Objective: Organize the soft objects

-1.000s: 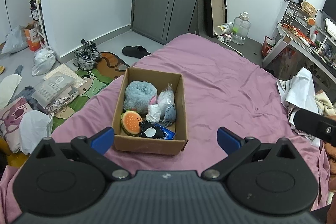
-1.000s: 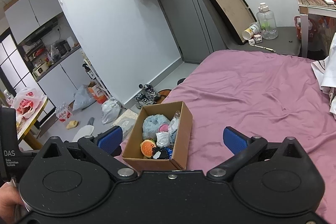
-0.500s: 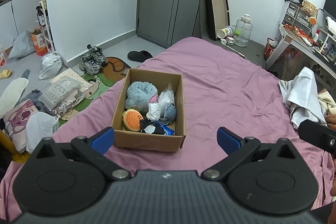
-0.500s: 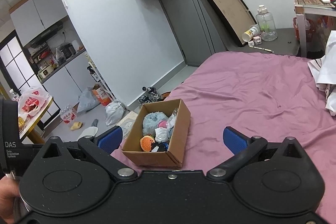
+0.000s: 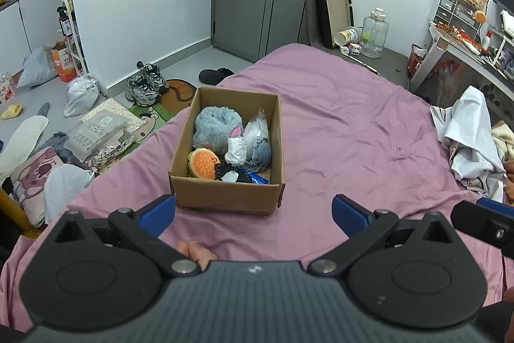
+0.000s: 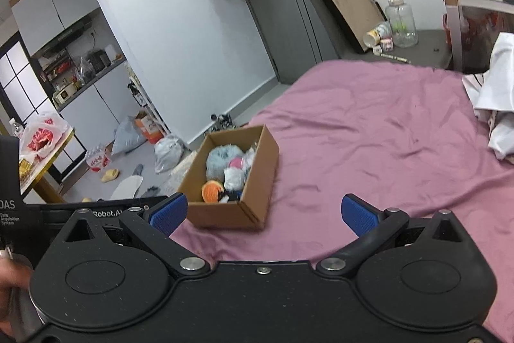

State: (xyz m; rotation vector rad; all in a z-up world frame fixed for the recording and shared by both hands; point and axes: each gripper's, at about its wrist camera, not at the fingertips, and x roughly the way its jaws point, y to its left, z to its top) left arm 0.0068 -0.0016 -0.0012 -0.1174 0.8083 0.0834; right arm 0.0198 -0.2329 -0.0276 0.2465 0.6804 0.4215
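Above the near end of the pink bedsheet (image 5: 337,124), the left gripper (image 5: 253,212) stands with its blue pads spread wide, holding nothing and touching nothing. Just ahead of it sits the cardboard box (image 5: 225,198), with a fluffy blue plush (image 5: 217,126), an orange burger toy (image 5: 204,164) and a bagged grey item (image 5: 257,134) inside. Compared with a second ago, the box lies slightly farther off.

From the right wrist view, the right gripper (image 6: 263,212) is equally wide open and empty, above the sheet (image 6: 369,134). The box (image 6: 221,216) sits ahead to the left, its contents blurred, perhaps the same toys. It looks smaller than before, as the camera has drawn back.
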